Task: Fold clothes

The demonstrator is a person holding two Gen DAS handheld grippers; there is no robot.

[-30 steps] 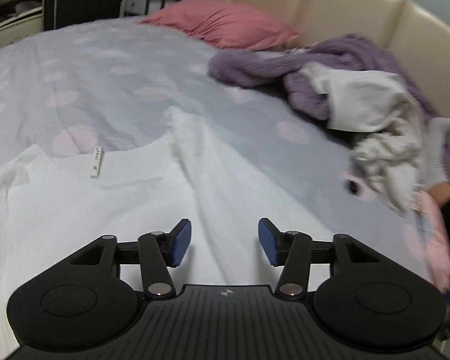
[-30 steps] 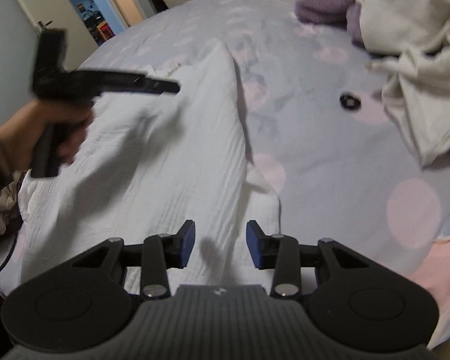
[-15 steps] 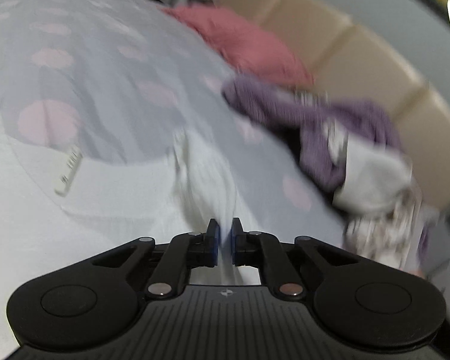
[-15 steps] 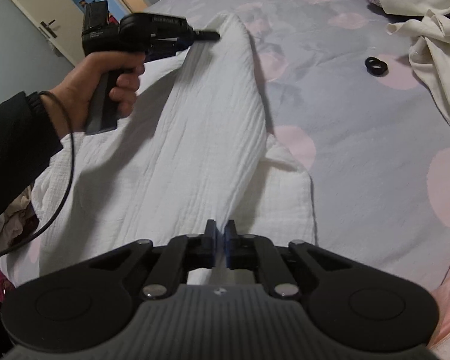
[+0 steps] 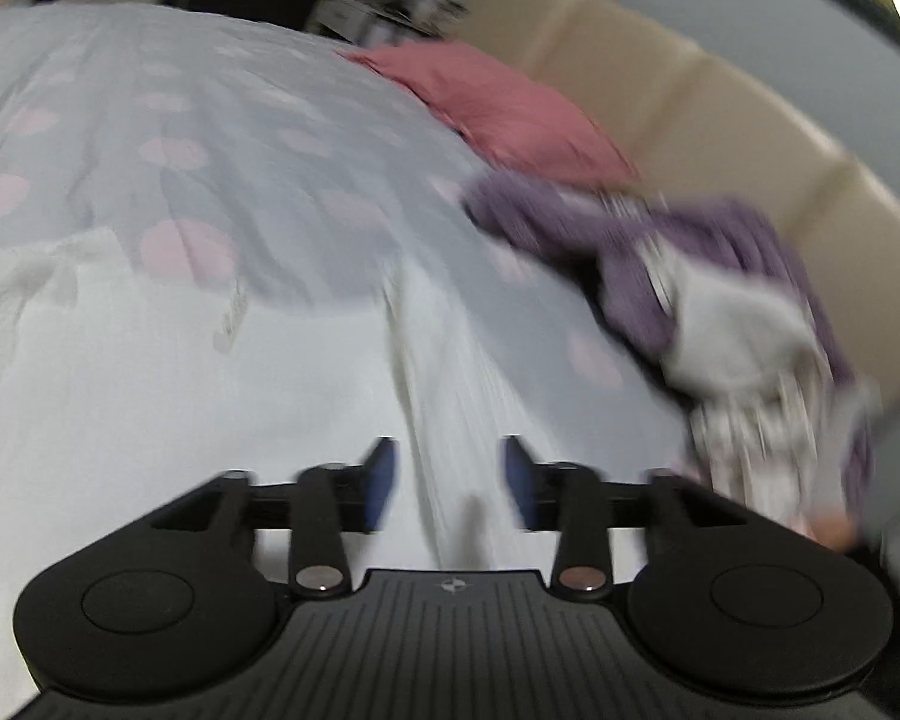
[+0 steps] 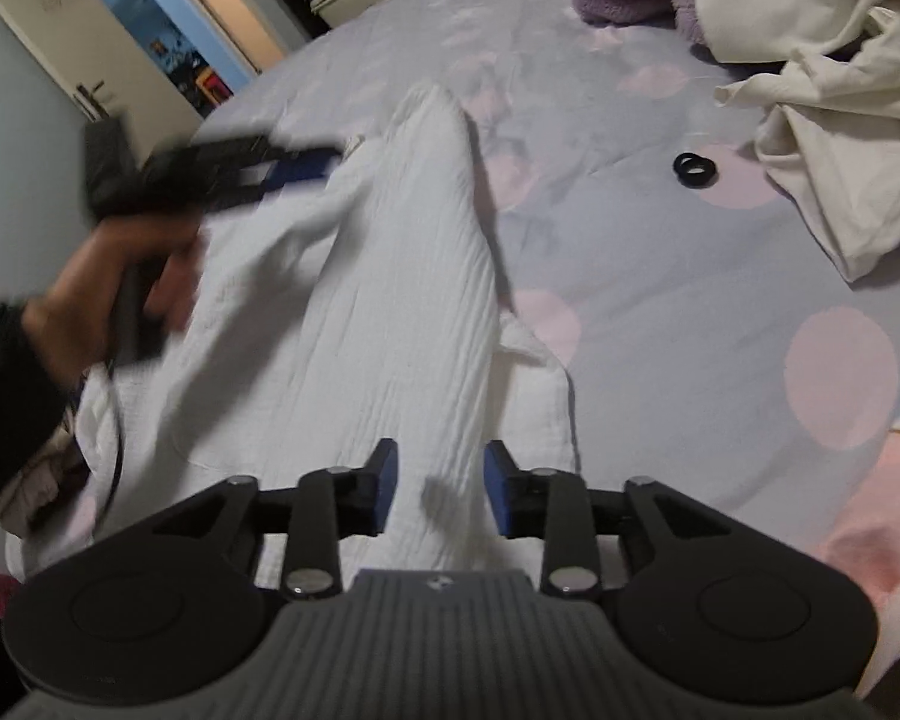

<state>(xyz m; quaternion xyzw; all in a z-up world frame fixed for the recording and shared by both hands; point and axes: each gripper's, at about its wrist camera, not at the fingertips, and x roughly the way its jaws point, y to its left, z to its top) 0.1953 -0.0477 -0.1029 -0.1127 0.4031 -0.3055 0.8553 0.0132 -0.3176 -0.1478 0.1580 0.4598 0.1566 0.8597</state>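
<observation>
My left gripper (image 5: 447, 483) is spread wide and empty over the white garment (image 6: 390, 324); my right gripper (image 6: 440, 489) gapes empty too. The garment lies ridged on the spotted bedspread (image 6: 660, 276); a black ring (image 6: 695, 168) sits beside it.

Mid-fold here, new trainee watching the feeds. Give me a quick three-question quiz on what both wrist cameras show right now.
1. True or false: the right gripper is clamped on the white garment.
2. Which lies on the bedspread between the white garment and the cream clothes pile? A) a black ring-shaped object B) a hanger C) a sock
3. Fill in: in the left wrist view, the left gripper hangs with its jaws ____ over a raised fold of the garment.

Key
1. False: its jaws stand apart with the garment below them.
2. A, the black ring-shaped object.
3. Open.
</observation>
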